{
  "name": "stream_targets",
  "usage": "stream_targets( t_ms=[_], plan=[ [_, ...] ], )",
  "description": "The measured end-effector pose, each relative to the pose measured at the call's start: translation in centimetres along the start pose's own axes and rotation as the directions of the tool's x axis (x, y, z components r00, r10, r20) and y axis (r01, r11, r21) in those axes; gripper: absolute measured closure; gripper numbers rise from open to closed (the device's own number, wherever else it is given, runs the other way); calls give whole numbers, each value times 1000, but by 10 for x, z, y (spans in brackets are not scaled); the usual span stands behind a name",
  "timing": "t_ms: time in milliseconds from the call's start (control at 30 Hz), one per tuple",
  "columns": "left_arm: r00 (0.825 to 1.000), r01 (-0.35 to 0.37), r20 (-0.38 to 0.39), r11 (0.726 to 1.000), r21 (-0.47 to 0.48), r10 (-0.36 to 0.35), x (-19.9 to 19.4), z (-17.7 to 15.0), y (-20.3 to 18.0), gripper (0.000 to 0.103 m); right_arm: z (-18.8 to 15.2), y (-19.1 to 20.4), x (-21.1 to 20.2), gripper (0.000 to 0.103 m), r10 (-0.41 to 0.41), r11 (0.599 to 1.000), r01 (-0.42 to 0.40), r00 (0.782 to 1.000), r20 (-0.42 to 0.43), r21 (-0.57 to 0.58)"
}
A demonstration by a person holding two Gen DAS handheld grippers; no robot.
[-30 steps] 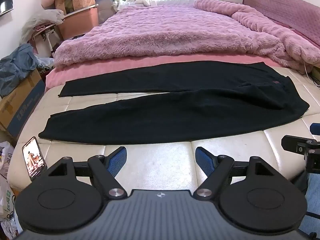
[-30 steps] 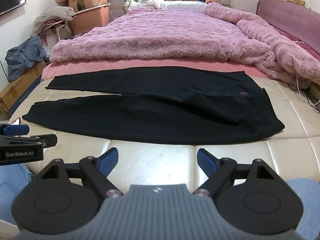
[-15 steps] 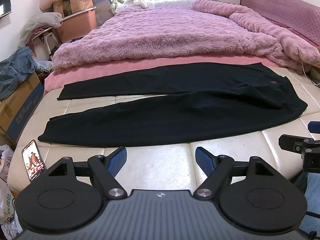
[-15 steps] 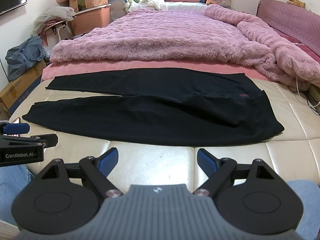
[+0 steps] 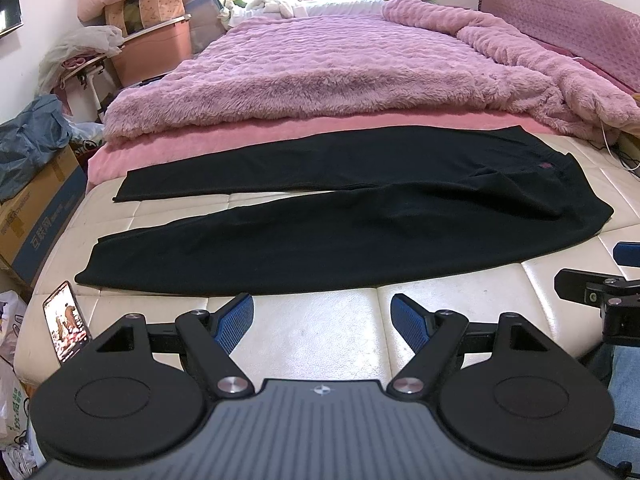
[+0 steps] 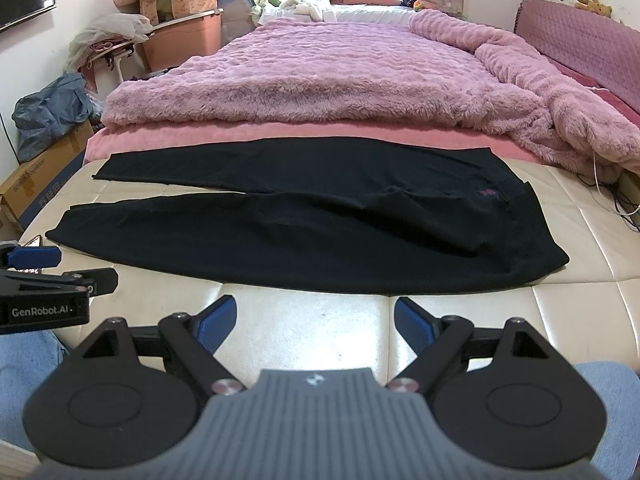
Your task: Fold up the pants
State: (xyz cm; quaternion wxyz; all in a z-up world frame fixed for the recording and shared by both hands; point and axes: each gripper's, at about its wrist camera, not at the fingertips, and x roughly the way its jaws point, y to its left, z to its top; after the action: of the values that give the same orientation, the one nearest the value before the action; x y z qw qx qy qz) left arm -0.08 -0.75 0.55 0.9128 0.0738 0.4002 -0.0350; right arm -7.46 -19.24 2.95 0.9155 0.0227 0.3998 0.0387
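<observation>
Black pants (image 5: 360,216) lie spread flat across the cream quilted bench (image 5: 320,340) at the foot of the bed, waist to the right, both legs pointing left with a gap between them. They also show in the right wrist view (image 6: 320,232). My left gripper (image 5: 322,320) is open and empty, just short of the pants' near edge. My right gripper (image 6: 314,322) is open and empty, likewise just short of the near edge. Each gripper shows at the side of the other's view.
A fluffy pink blanket (image 5: 340,68) covers the bed behind the pants. A phone (image 5: 66,326) with a lit screen lies on the bench's left corner. Cardboard boxes (image 5: 36,208) and clutter stand on the left. Cables (image 6: 624,204) lie at the right.
Both views have shifted slightly, with the pants sitting a little further up in the frames. Both grippers stay open and the pants have not moved.
</observation>
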Motion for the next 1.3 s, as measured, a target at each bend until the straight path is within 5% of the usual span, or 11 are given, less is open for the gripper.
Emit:
stream_targets(
  t_ms=[1300],
  plan=[
    [1000,0,0,1000,-2,0,-1,-3,-1,12,1,-4,3,21,13,1000,-12,1000,-12,6]
  ],
)
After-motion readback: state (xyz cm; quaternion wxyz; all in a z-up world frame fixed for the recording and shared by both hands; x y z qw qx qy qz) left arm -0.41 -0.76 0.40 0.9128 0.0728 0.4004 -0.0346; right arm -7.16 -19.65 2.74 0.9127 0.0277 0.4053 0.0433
